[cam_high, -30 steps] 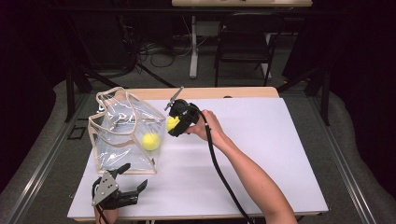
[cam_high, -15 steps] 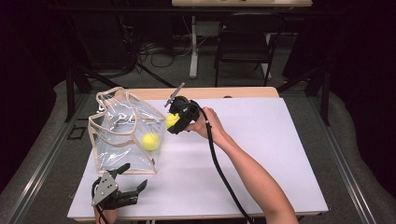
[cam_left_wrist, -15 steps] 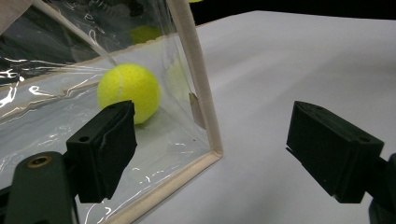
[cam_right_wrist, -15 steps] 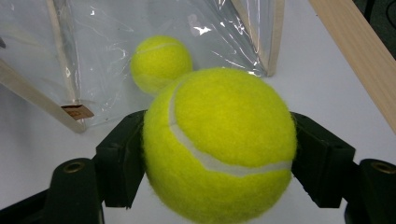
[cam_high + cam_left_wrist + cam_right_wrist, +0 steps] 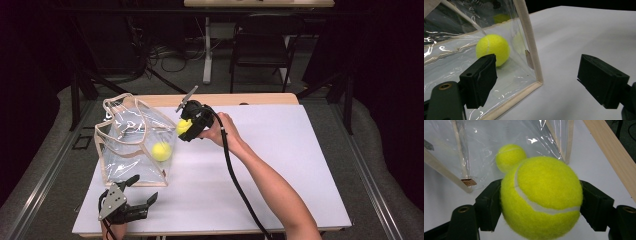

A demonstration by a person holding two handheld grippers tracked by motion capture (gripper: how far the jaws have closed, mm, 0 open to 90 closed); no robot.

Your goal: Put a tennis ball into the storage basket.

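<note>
The left tongs (image 5: 131,205) rest spread wide and empty on the white counter (image 5: 280,165), near the clear plastic bag (image 5: 131,145), whose floppy walls hold one tennis ball (image 5: 161,151). The right tongs (image 5: 186,127) clamp a second tennis ball (image 5: 541,197) across its middle beside the bag; it looks light, fuzzy and springy.

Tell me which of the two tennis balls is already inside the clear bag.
The free ball lying on the floor of the clear bag. The other ball is outside it, clamped in the right gripper.
</note>
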